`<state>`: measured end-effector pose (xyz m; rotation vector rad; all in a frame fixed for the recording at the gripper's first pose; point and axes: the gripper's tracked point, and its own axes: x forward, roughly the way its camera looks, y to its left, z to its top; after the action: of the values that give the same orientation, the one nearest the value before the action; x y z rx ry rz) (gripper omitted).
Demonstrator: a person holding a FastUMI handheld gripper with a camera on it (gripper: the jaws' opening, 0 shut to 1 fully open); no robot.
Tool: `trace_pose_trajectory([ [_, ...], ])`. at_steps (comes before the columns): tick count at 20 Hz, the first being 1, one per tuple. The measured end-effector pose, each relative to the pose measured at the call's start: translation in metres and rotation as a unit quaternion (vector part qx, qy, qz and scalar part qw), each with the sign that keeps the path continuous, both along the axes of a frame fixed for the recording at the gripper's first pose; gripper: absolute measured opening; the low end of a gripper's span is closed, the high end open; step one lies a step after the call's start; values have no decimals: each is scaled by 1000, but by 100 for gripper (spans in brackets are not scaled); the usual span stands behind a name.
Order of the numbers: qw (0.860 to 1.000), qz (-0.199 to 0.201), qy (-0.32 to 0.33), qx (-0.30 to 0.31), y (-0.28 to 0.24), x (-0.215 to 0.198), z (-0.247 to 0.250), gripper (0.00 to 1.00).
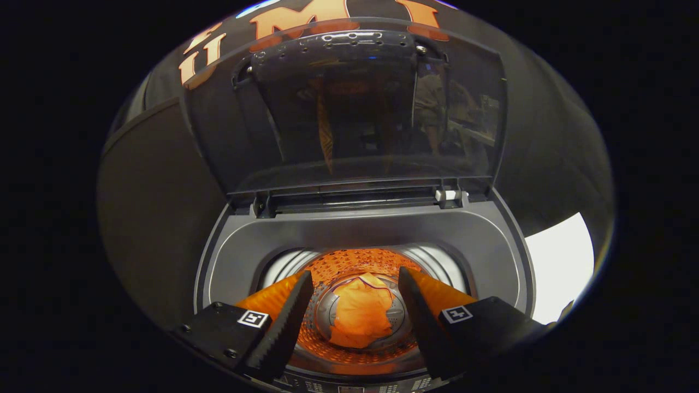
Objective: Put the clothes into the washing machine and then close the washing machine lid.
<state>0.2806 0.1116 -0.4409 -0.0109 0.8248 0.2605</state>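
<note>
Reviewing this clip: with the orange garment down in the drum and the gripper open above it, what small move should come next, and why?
Probably lift the gripper back out of the opening and toward the raised lid. The orange garment lies at the bottom of the drum, the fingers are apart and hold nothing, and the lid stands upright, not yet closed.

The tongs point forward and downward, their two fingers spread wide apart with an open gap between them, gripping nothing, each bearing a square marker.
</note>
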Motion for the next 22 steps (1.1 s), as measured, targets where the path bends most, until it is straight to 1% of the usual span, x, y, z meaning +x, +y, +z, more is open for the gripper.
trace_pose_trajectory([
  [6,1000,4,-12,10,4,-14,11,99],
  [10,999,6,-40,24,6,-41,43,99],
  [13,996,4,-83,31,6,-45,86,99],
  [16,990,2,-137,41,7,-34,142,99],
  [18,983,3,-178,47,4,-31,192,99],
  [22,965,6,-256,65,14,1,279,99],
])
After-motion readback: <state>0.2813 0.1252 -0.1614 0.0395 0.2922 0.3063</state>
